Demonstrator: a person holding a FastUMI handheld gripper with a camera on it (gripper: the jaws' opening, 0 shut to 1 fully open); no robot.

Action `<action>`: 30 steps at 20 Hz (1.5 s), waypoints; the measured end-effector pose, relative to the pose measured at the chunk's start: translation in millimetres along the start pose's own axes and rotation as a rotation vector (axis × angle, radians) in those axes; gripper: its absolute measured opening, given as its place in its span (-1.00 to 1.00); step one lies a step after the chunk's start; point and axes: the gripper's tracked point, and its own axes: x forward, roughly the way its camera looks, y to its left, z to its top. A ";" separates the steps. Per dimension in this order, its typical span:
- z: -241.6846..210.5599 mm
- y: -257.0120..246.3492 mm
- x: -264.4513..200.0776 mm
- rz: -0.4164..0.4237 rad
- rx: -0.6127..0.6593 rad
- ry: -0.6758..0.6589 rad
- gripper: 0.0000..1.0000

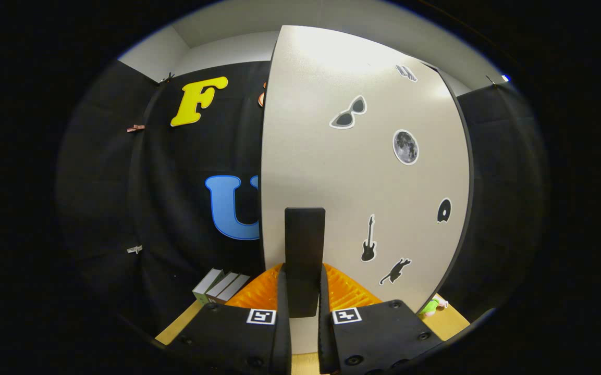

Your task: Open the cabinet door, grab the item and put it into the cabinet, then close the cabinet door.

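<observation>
Handle (304,260) sits between your gripper's (304,291) fingers, a dark upright bar at lower centre of the frame, and both fingers look pressed against its sides, so you have it clamped. It is fixed to the pale door (363,172), which fills the middle and right of the frame and carries stickers of sunglasses (350,112), a moon (405,147) and a guitar (368,239).

The step in hand looks like swinging that door, though whether opening or closing cannot be told from here. Keep the grip square on the bar, midway along it, and let your wrist follow the door's arc about its hinge rather than pulling straight; a straight pull could twist the fingers off the bar.

The item to stow is likely the small green and pink thing (432,306) on the table (451,320), lower right, just past the door's edge. Some small boxes (219,285) lie at lower left.
</observation>
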 end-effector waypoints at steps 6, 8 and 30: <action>1.0 -16.0 -28.5 0.046 0.001 0.018 -0.51; 0.9 -22.8 -41.3 0.085 0.000 0.023 -0.52; 3.7 -142.3 -139.5 0.249 -0.007 0.013 -0.55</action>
